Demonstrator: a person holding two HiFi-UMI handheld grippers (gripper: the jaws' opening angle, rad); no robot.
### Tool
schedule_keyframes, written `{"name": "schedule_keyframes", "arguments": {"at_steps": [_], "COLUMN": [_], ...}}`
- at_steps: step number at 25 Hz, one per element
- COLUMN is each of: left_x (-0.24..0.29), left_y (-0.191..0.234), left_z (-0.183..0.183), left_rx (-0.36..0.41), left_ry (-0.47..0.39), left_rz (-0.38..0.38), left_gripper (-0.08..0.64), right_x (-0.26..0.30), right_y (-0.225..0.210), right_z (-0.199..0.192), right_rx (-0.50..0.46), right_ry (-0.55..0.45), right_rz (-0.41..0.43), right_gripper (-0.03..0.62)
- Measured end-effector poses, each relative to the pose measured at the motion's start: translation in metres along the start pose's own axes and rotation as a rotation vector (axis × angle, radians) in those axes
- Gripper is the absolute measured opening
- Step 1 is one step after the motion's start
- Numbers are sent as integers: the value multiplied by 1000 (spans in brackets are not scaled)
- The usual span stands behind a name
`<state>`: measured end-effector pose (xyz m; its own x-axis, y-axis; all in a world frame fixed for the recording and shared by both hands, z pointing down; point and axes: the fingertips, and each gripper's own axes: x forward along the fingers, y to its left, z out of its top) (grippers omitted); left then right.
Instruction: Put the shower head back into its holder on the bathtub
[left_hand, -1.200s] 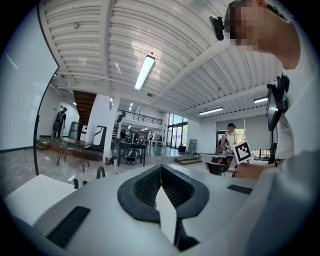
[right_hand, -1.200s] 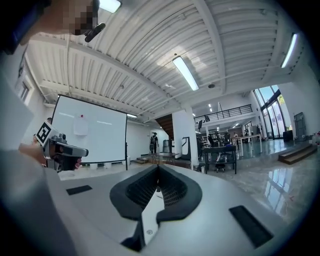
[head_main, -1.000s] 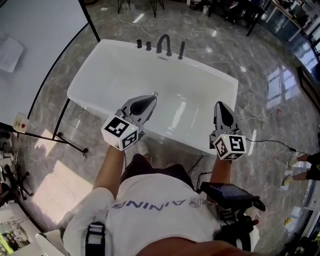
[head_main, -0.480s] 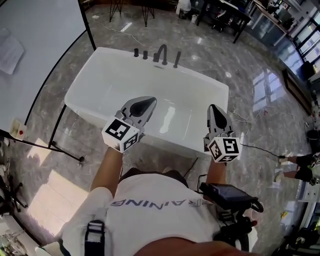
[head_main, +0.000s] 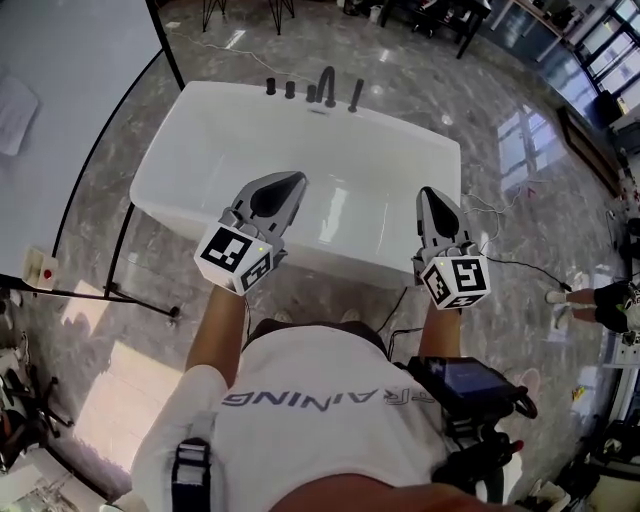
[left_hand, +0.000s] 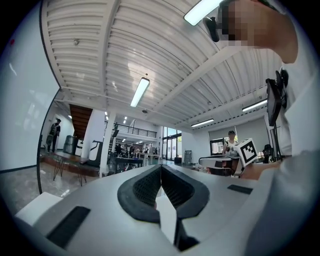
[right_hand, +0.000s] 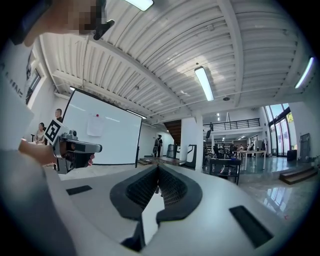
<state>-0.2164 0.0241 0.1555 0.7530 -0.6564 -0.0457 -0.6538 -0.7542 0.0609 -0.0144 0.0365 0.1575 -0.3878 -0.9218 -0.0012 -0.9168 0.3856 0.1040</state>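
Over the tub's near rim: left gripper (head_main: 297, 179) and right gripper (head_main: 429, 193), both held level above the rim and pointing toward the far rim.

Left gripper: jaws pressed together, nothing between them; its own view shows only the hall beyond.
Right gripper: jaws likewise clenched on nothing.

Tub (head_main: 160, 150): white, nothing lying in the basin so far as the head view shows.

Far rim, middle: two knobs (head_main: 279, 89), curved spout (head_main: 326, 85), and just right of the spout a slim dark upright rod, taken to be the shower head (head_main: 356, 95). It stands erect on the rim, well apart from both grippers. The holder itself is too small to make out, and no hose shows in the basin.

Status, as a judgement: the shower head appears seated in place and both grippers are free, so the task looks done. Nothing seems left except, if wanted, a closer check that the head sits fully home.
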Motion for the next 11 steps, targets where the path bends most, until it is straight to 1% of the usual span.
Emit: {"name": "schedule_keyframes", "arguments": {"at_steps": [3,6,11], "left_x": [-3,-8,-2], "left_y": [0,3,-2], "left_z": [-7,-14,-9], "left_rx": [-12,-35,-34], "left_ry": [4,7,-18], "left_rz": [-8,0,9], "left_gripper": [17,17,17], "right_x": [-2,-5,-9], "right_y": [5,14,10], "right_z": [-4,-11,-7], "right_rx": [8,0,-16], "right_ry": [10,21,25], "right_rz": [-10,0,9], "right_gripper": [12,12,12]}}
